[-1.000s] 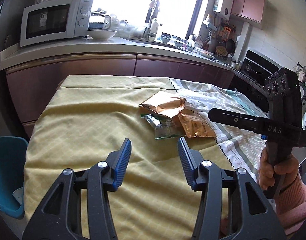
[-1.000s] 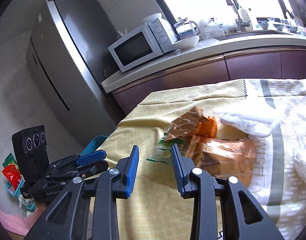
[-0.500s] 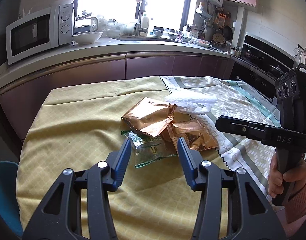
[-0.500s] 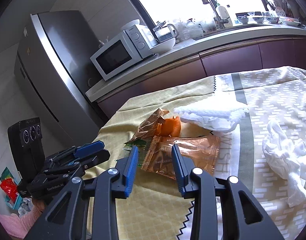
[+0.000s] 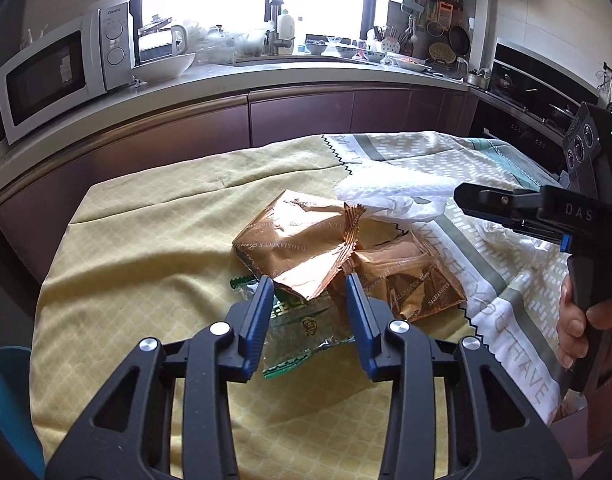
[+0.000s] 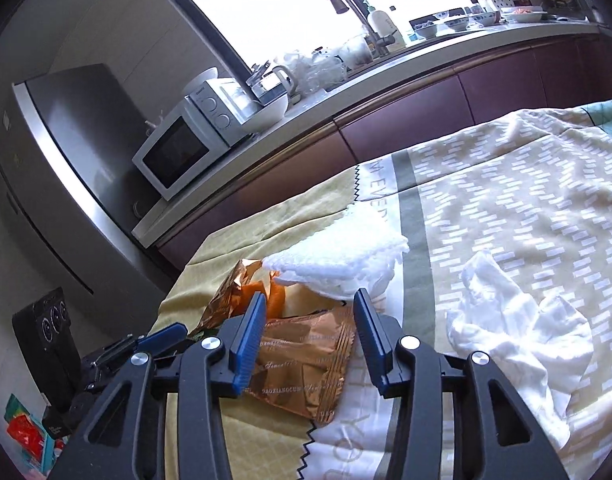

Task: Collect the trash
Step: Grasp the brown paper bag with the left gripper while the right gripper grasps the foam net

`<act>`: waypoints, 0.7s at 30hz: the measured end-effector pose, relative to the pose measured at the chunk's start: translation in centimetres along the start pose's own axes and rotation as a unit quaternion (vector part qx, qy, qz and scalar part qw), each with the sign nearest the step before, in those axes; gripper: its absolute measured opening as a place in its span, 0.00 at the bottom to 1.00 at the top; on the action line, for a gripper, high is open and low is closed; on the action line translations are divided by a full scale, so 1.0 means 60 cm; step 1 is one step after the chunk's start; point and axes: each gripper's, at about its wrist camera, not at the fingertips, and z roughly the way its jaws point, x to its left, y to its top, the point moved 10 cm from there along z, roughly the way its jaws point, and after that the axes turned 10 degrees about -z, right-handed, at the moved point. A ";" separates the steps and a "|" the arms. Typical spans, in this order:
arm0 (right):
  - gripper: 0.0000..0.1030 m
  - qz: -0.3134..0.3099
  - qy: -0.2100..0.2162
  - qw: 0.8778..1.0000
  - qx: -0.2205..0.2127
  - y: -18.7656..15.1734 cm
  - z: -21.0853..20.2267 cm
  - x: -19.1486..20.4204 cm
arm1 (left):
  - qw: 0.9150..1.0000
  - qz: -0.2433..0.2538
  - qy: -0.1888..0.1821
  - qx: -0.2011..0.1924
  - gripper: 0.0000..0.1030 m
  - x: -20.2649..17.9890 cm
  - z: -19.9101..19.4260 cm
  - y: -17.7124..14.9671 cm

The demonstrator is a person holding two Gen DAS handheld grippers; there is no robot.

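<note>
Trash lies in a heap on the cloth-covered table (image 5: 125, 248). A crumpled copper foil wrapper (image 5: 297, 236) lies on top, a second copper wrapper (image 5: 422, 284) (image 6: 306, 364) to its right, and a green clear wrapper (image 5: 306, 328) at the front. An orange scrap (image 6: 265, 292) lies beside them. My left gripper (image 5: 310, 296) is open and empty, its fingers either side of the green wrapper. My right gripper (image 6: 308, 316) is open and empty, over the second copper wrapper; it also shows in the left wrist view (image 5: 506, 204).
A white paper towel (image 5: 394, 196) (image 6: 342, 264) lies behind the wrappers, a crumpled white tissue (image 6: 514, 320) to the right. A blue bin (image 5: 9, 400) stands left of the table. A counter with a microwave (image 5: 53, 76) runs behind.
Both grippers have moved forward to the heap. The left one now straddles the green wrapper, the right one is over the second copper wrapper. Both stay open.
</note>
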 end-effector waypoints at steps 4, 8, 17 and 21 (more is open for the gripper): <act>0.43 0.030 0.010 1.000 -0.002 0.012 0.015 -0.017 | 1.000 0.003 0.001 0.007 0.22 0.000 0.012 0.001; 0.27 0.052 0.028 0.998 0.004 0.015 0.031 -0.024 | 1.000 0.001 -0.003 0.012 0.09 -0.004 0.016 -0.001; 0.10 0.038 0.042 0.998 -0.019 0.023 0.017 -0.013 | 1.000 -0.016 -0.005 -0.010 0.01 0.008 -0.006 0.009; 0.09 0.024 0.049 0.998 -0.035 0.034 -0.004 0.001 | 0.999 -0.022 -0.007 -0.028 0.01 0.017 -0.033 0.017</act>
